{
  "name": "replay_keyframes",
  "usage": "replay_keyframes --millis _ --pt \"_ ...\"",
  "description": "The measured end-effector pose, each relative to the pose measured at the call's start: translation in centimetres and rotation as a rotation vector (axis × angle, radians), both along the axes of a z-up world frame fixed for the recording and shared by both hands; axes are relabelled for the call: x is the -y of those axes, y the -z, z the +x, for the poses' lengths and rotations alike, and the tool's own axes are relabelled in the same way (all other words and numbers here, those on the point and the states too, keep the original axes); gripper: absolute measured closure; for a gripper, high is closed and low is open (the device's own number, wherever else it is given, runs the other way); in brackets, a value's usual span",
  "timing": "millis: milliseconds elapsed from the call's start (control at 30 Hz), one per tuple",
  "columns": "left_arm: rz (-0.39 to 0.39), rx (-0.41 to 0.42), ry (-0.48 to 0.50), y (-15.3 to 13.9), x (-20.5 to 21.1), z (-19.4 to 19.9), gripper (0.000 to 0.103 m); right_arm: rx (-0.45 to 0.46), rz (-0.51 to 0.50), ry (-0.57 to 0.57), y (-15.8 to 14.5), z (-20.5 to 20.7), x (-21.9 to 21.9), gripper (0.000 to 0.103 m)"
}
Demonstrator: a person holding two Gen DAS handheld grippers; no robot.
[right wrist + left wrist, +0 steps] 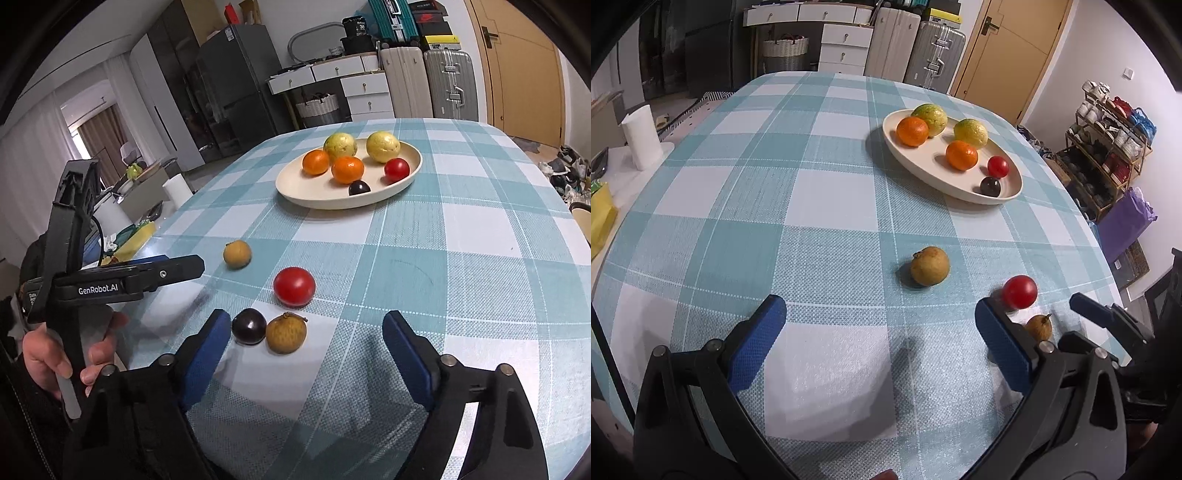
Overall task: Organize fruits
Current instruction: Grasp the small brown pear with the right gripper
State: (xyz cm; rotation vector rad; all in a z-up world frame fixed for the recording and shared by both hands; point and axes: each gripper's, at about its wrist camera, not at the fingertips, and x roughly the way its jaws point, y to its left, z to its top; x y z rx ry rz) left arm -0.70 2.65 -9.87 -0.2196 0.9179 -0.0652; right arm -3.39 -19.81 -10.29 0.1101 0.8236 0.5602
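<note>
On the checked tablecloth lie a red tomato [294, 287], a dark round fruit [249, 326] and a brown fruit [286, 332] close together. A second brown fruit [237, 253] sits further left. My right gripper [306, 328] is open, and the dark and brown fruits lie just at its fingertips, untouched. My left gripper [879, 317] is open over bare cloth, with the larger brown fruit [929, 266] ahead of it and the tomato [1019, 291] past its right finger. A cream oval plate [934, 162] beyond holds two oranges, two yellow-green fruits, a tomato and a dark fruit.
A paper towel roll [642, 136] stands on a side surface past the table's left edge. The table's right edge drops to a shoe rack [1108, 147]. A hand [48, 354] holds the left gripper's handle. Suitcases, drawers and a door lie behind the table.
</note>
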Motion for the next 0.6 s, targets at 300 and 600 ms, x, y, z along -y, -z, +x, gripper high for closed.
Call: replay_keyframes --millis 300,600 --pt "-0.01 -0.007 0.0 0.3 -0.2 -0.3 0.001 -0.029 -0.026 -0.069 0.6 0.0 -1.4 0.066" --pt "-0.012 -0.009 -0.002 0.5 -0.3 -0.3 0.001 -0.039 -0.059 -0.074 1.0 -0.1 -2.2 0.076"
